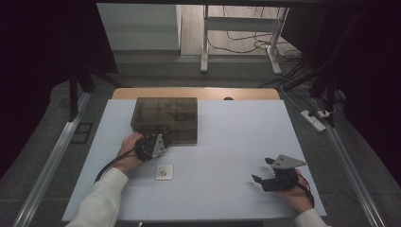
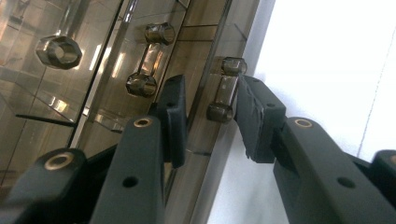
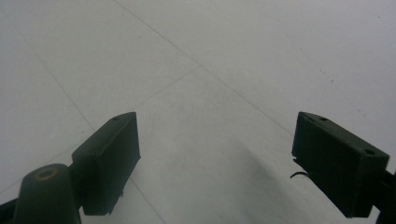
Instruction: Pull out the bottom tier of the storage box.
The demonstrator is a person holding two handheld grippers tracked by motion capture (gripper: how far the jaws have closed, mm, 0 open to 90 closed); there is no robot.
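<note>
Left gripper view: handle (image 2: 225,88), a small smoky bar on two posts at the box (image 1: 164,119) front, sits between the spread jaws of the left gripper (image 2: 210,119), one pad touching, not clamped. Probably stiff, slick plastic; grip mid-bar, pull gently. Box far-left on table (image 1: 236,156), card (image 1: 164,171) near it. Right gripper (image 1: 267,172) near-right, jaws wide, empty.

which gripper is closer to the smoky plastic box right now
Left. The left gripper is at the box front, jaws open around a handle. The right gripper sits open, far off over the bare mat.
</note>
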